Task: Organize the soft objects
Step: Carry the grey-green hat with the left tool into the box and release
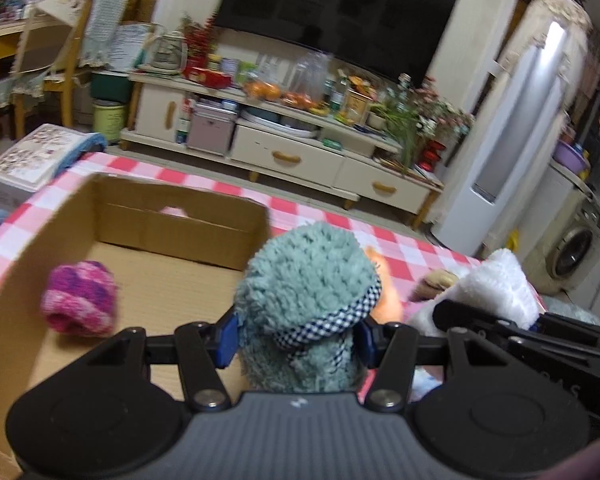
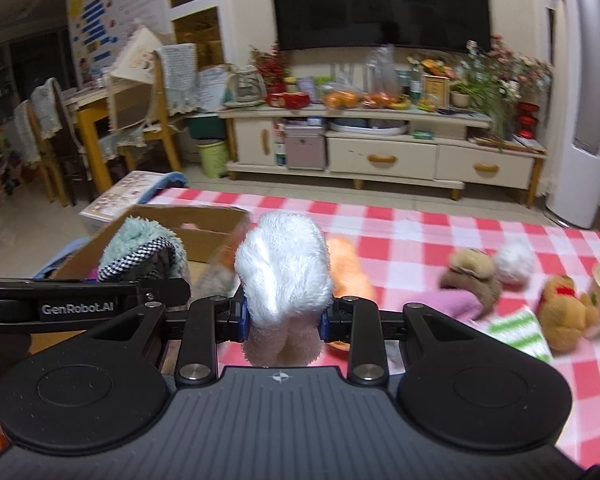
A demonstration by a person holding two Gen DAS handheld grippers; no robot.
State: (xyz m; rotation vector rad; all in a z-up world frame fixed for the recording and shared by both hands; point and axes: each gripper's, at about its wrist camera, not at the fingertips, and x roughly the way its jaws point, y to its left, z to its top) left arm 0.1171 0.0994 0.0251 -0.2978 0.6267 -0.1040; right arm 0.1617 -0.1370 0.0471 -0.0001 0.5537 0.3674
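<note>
My left gripper (image 1: 298, 338) clamps a teal slipper (image 1: 308, 280) beside the box (image 1: 148, 216) | my right gripper (image 2: 284, 318) clamps a white plush (image 2: 284, 268) above the checked bench (image 2: 420, 232) | a pink sock (image 1: 80, 300) lies in the box | two bears (image 2: 470, 276) (image 2: 566, 312) sit on the bench, right

Teal slipper (image 1: 312, 280) shaggy fleece; white plush (image 2: 284, 268) fluffy; box (image 1: 140, 216) matt corrugated cardboard; tablecloth (image 2: 420, 232) smooth.
</note>
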